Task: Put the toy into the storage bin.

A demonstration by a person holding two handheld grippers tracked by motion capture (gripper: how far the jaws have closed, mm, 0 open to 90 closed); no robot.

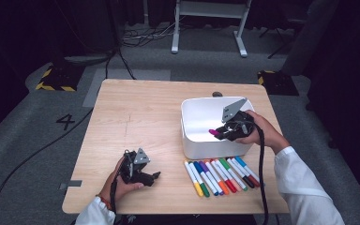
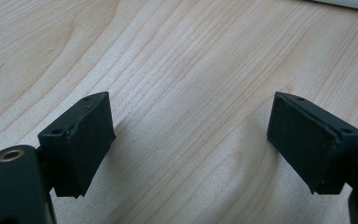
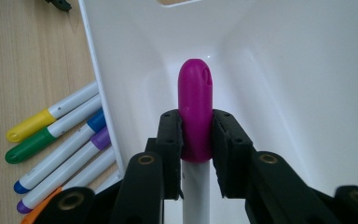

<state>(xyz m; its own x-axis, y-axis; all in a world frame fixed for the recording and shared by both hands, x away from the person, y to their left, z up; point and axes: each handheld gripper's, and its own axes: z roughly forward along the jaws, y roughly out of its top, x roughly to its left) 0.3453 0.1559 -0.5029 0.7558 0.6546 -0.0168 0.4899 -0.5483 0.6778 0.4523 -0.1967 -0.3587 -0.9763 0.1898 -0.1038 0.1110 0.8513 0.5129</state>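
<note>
One marker [image 3: 195,112], the magenta-capped one, is clamped in the right gripper [image 1: 225,131] and held over the white bin [image 1: 192,140], which looks empty inside. About nine markers [image 1: 221,176] lie in a row on the table [image 1: 136,112] just before it, so nearly all remain. Left gripper [image 1: 155,176] rests on the table apart from them, jaws wide and empty.

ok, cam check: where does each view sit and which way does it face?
High view: above the person's side, looking forward and down on the table; both forearms, left gripper and right gripper show.
Left gripper view: between its open jaws, at bare tabletop.
Right gripper view: jaws shut on the magenta marker inside the white bin.
High and right gripper views share the bin and marker row.
</note>
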